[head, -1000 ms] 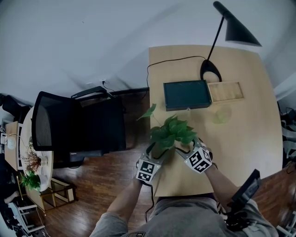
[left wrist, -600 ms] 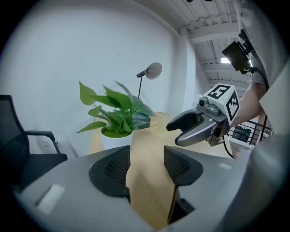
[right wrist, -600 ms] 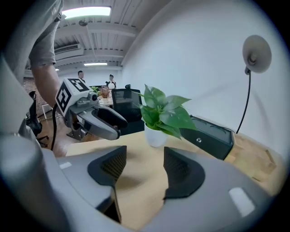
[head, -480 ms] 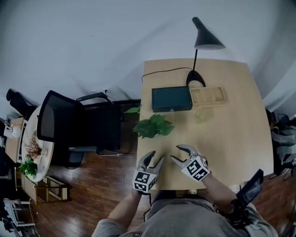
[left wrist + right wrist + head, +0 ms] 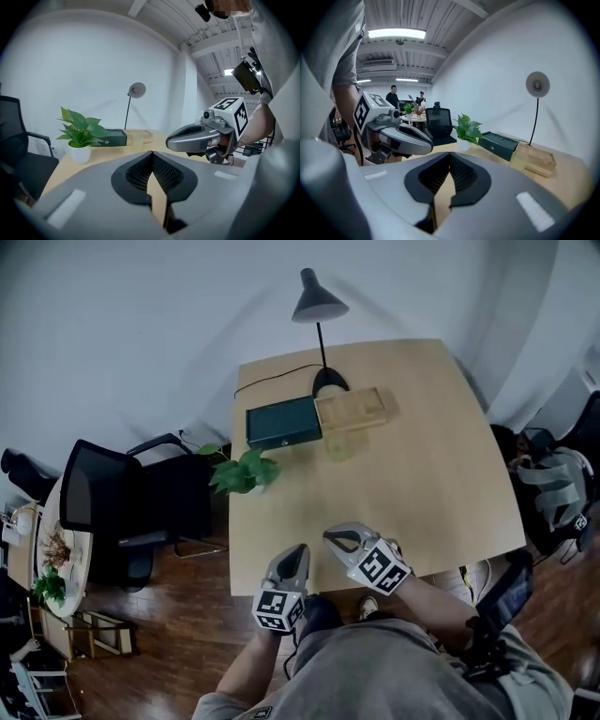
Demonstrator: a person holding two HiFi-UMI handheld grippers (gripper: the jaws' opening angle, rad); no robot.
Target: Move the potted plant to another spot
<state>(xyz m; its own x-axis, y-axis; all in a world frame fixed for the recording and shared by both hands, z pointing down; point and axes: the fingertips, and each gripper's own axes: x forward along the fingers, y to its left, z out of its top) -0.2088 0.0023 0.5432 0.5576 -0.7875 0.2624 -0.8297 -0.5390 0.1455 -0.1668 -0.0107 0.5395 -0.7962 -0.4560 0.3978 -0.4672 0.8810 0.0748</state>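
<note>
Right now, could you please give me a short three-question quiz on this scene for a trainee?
1. True or false: the potted plant stands in the wooden tray.
2. Which lies nearest the potted plant? A) desk lamp B) dark green box C) wooden tray
3. What does the left gripper hold?
Key: 1 false, it stands on the table by its left edge. 2 B. 3 nothing; its jaws have just closed with nothing between them.

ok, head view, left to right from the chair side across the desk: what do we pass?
black office chair → potted plant → dark green box → wooden tray → grey bag. The desk lamp is left out, since it overlaps the box and the tray.
</note>
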